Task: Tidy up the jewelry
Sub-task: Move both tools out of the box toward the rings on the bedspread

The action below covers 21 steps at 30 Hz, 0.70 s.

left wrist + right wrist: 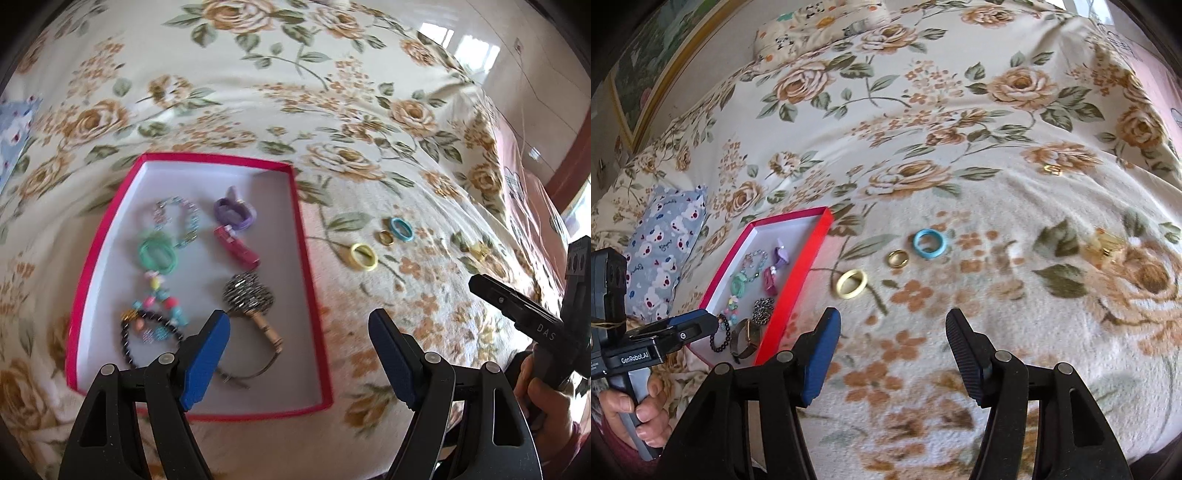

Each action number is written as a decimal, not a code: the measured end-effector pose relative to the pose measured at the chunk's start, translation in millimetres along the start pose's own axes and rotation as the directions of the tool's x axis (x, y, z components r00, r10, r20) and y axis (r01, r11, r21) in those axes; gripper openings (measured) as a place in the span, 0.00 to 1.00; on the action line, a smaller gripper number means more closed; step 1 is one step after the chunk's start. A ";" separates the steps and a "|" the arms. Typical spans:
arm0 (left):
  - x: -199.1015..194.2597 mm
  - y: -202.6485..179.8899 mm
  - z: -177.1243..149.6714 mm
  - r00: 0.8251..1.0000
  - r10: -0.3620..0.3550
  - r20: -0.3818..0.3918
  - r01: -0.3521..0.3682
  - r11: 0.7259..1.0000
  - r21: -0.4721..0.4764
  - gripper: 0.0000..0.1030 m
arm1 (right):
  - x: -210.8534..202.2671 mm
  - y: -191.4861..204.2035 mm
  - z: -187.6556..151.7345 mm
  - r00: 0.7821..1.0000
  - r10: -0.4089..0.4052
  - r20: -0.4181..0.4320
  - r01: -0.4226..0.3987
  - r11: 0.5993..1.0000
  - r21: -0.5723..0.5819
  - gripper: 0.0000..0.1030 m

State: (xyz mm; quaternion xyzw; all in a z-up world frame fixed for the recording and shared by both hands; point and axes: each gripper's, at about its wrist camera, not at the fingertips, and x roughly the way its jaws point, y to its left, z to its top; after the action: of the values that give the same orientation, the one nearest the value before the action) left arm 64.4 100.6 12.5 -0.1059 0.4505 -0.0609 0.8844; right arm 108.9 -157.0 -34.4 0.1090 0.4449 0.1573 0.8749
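Right wrist view, left to right: red box (798,280) with jewelry off left, then yellow ring (851,283), gold ring (898,258), blue ring (930,239) slanting up-right on the bed, nearest right tongs (892,354), both tongs gaping empty.

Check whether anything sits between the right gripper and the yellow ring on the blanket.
Nothing visible does. The right gripper is open above bare floral blanket, and the yellow ring lies just ahead, slightly left, outside the red box.

Left claw (299,354) spread wide, right claw (892,354) likewise, both empty
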 end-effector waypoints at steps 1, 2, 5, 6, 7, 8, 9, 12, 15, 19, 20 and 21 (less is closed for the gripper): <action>2.6 -4.6 2.3 1.000 -0.002 -0.001 0.002 1.000 0.011 0.75 | -0.7 -3.0 0.5 1.000 -0.003 0.002 0.003 1.000 0.005 0.60; 5.2 -8.8 4.8 1.000 -0.005 -0.003 0.006 1.000 0.024 0.75 | -1.4 -5.9 0.9 1.000 -0.005 0.004 0.005 1.000 0.010 0.60; 14.2 -21.6 10.6 1.000 0.002 -0.005 -0.002 0.997 0.071 0.74 | -2.9 -14.4 3.2 1.000 -0.013 0.011 0.012 1.000 0.024 0.60; 17.3 -25.5 12.4 1.000 0.004 -0.006 -0.003 0.996 0.084 0.74 | -3.0 -17.4 4.7 1.000 -0.015 0.013 0.015 0.999 0.028 0.60; 20.7 -29.5 14.8 1.000 0.001 -0.011 0.000 0.995 0.097 0.74 | -3.1 -20.2 6.3 1.000 -0.017 0.015 0.016 0.999 0.031 0.60; 23.7 -33.0 17.2 1.000 -0.003 -0.015 0.005 0.994 0.107 0.74 | -3.1 -22.3 7.5 1.000 -0.018 0.017 0.017 0.999 0.033 0.60; 26.4 -36.0 19.3 1.000 -0.005 -0.016 0.006 0.993 0.114 0.74 | -2.7 -24.3 9.1 1.000 -0.020 0.019 0.019 0.999 0.035 0.60; 37.0 -43.6 26.1 1.000 -0.002 -0.024 0.006 0.991 0.137 0.74 | 0.4 -28.0 14.9 1.000 -0.019 0.020 0.018 0.999 0.034 0.59; 50.2 -48.7 34.3 0.999 0.014 -0.033 -0.008 0.989 0.148 0.73 | 8.4 -31.5 21.2 1.000 -0.014 0.012 0.013 0.999 0.038 0.58; 73.8 -56.7 47.3 0.998 0.015 -0.067 -0.004 0.986 0.166 0.66 | 25.0 -32.8 31.0 1.000 -0.008 -0.012 0.009 1.000 0.030 0.49; 80.2 -58.4 51.1 0.997 0.011 -0.075 0.002 0.986 0.169 0.65 | 28.6 -33.0 33.1 1.000 -0.005 -0.017 0.006 1.000 0.028 0.47; 86.1 -60.2 54.5 0.997 0.011 -0.082 0.003 0.984 0.175 0.64 | 33.5 -33.1 36.0 1.000 -0.004 -0.025 0.005 1.000 0.024 0.45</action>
State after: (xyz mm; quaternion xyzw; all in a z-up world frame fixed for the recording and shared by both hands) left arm 158.2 31.9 -9.3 -0.0241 0.4799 -0.1029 0.8710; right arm 162.6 -177.0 -49.4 0.1166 0.4580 0.1513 0.8682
